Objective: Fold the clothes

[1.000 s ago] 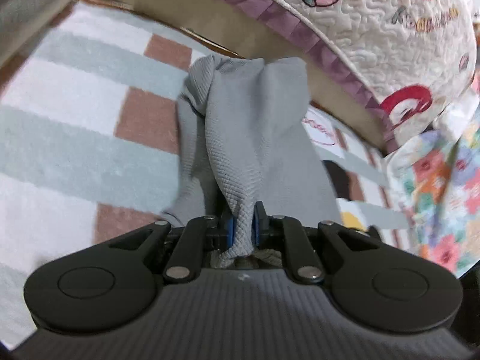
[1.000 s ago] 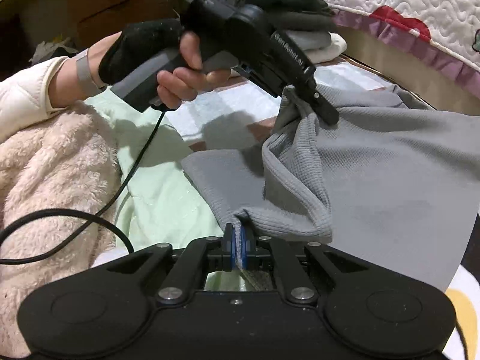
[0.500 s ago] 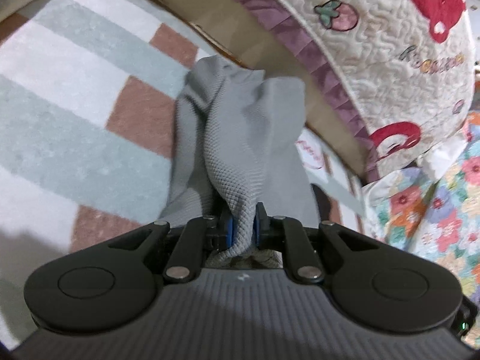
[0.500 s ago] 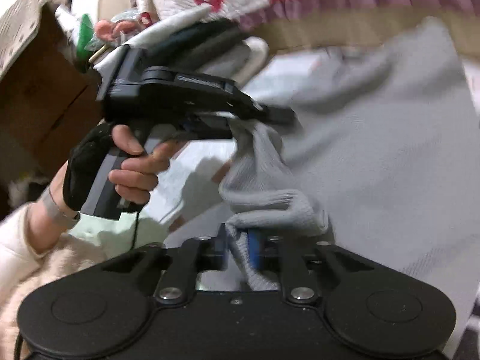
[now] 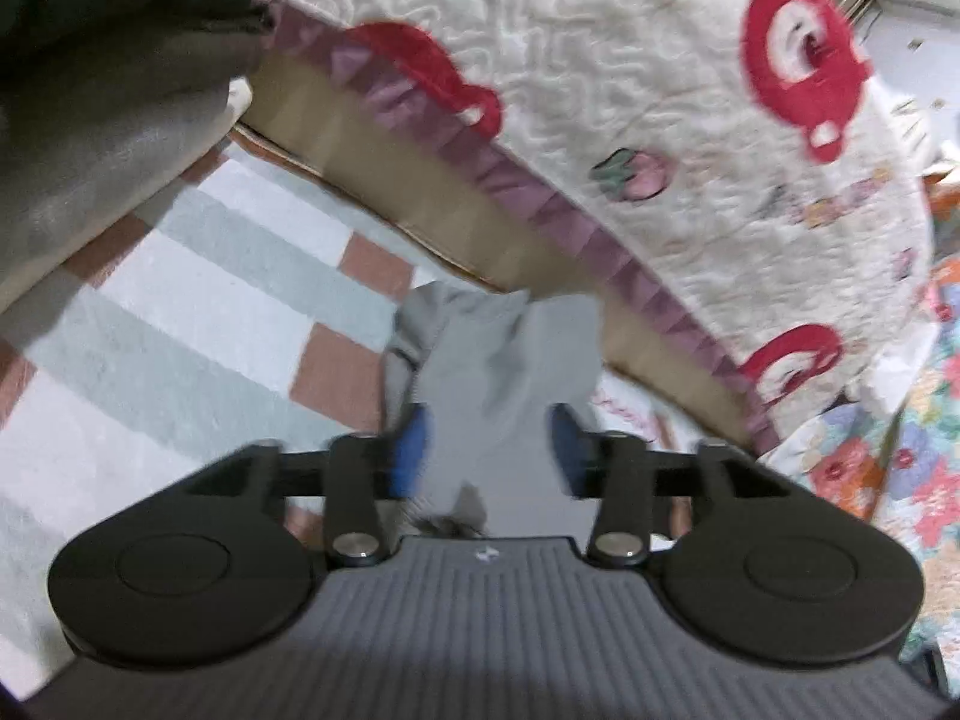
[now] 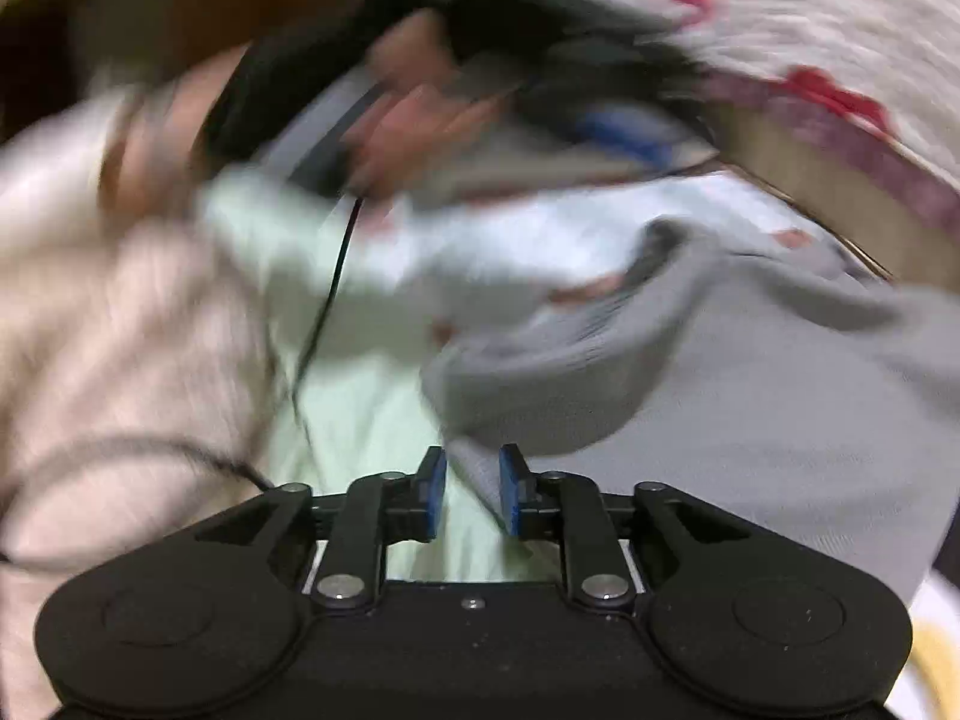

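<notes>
Grey garment lies bunched on our checked rug beside the quilted bedspread, a fold of it rising between the spread pads of our left gripper. Our right gripper has its pads parted too, a grey edge between them; much is blurred.

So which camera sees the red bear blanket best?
The left wrist view: the quilted blanket fills its top half, showing several red bear shapes and a strawberry. The right wrist view catches only a blurred strip of it in the upper right corner.
</notes>
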`<state>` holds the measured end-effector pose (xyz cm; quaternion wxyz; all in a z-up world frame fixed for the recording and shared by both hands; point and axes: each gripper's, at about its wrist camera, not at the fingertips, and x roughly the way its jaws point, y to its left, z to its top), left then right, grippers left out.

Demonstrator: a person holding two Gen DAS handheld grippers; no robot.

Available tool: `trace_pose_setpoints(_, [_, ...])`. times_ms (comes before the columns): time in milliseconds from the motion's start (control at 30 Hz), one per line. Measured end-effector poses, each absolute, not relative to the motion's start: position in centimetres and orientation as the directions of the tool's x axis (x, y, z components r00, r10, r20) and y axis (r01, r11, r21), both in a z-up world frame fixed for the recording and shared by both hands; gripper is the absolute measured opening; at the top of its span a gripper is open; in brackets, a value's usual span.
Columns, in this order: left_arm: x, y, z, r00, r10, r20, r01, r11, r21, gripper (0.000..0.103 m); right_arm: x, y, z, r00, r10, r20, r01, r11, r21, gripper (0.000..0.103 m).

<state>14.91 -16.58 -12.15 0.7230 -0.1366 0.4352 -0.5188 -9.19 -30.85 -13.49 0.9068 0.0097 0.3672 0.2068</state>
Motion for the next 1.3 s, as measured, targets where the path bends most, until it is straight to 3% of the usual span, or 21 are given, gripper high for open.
trace_pose_setpoints(67, [13.5,-16.1,-12.9,0.025,-0.852,-0.523,0.633,0.418,-0.651,0.051,-10.0,-34.7,-12.5,0.698,0.364,-0.616,-0.243,0.930,0.274,0.049])
trace_pose_setpoints(133, [11.8,-16.0,-12.8,-0.008,-0.837,-0.547,0.697,0.388,-0.603,0.052,-10.9,-39.1,-12.5,0.727,0.281,-0.626,-0.079,0.941,0.330,0.049])
trace_pose_setpoints(233, [9.7,-16.6,-11.8,-0.043,-0.838,-0.544,0.794,0.302,-0.528,0.069,-12.3,-44.5,-13.6,0.725,0.228,-0.650,0.129,0.882,0.453,0.049])
trace_pose_setpoints(367, [10.0,-18.4,-14.5,0.052,-0.636,-0.770,0.774,0.513,-0.372,0.066,-14.1,-47.3,-16.2,0.694,0.251,-0.675,0.296,0.755,0.585,0.049])
trace_pose_setpoints(433, [11.1,-18.2,-16.0,0.109,-0.521,-0.847,0.732,0.619,-0.286,0.065,-14.8,-47.8,-17.1,0.688,0.286,-0.667,0.330,0.695,0.639,0.049])
trace_pose_setpoints(600, [12.3,-16.3,-14.7,0.167,-0.519,-0.838,0.641,0.704,-0.307,0.064,-17.0,-47.1,-19.2,0.697,0.357,-0.622,0.342,0.597,0.726,0.053])
trace_pose_setpoints(767, [11.1,-15.8,-13.6,0.028,-0.589,-0.808,0.627,0.640,-0.444,0.069,-16.6,-46.1,-20.5,0.683,0.379,-0.625,0.357,0.573,0.738,0.058])
trace_pose_setpoints(933, [10.1,-17.2,-14.9,0.051,-0.491,-0.870,0.663,0.668,-0.338,0.066,-16.5,-45.3,-22.1,0.754,0.380,-0.536,0.319,0.502,0.804,0.062])
trace_pose_setpoints(967, [10.4,-17.4,-15.5,0.022,-0.490,-0.872,0.657,0.664,-0.357,0.067,-16.5,-45.2,-22.2,0.768,0.375,-0.520,0.310,0.492,0.813,0.060])
trace_pose_setpoints(1000, [10.6,-17.6,-16.2,-0.019,-0.479,-0.878,0.645,0.665,-0.377,0.066,-16.6,-45.1,-22.2,0.780,0.371,-0.504,0.298,0.488,0.820,0.019])
trace_pose_setpoints(1167, [9.8,-18.4,-16.4,-0.043,-0.456,-0.889,0.683,0.636,-0.359,0.071,-16.6,-45.6,-19.2,0.823,0.364,-0.435,0.205,0.524,0.827,0.015])
trace_pose_setpoints(1233, [9.2,-18.7,-16.4,-0.067,-0.454,-0.888,0.693,0.620,-0.369,0.068,-16.6,-45.7,-18.1,0.839,0.363,-0.406,0.167,0.539,0.826,0.015])
trace_pose_setpoints(1267, [8.8,-18.8,-16.4,-0.083,-0.464,-0.882,0.701,0.602,-0.382,0.056,-16.6,-45.8,-17.5,0.846,0.362,-0.391,0.148,0.546,0.825,0.015])
trace_pose_setpoints(1300, [8.5,-19.0,-16.5,-0.096,-0.476,-0.874,0.710,0.583,-0.395,0.027,-16.5,-45.8,-17.1,0.848,0.358,-0.391,0.141,0.560,0.817,0.015])
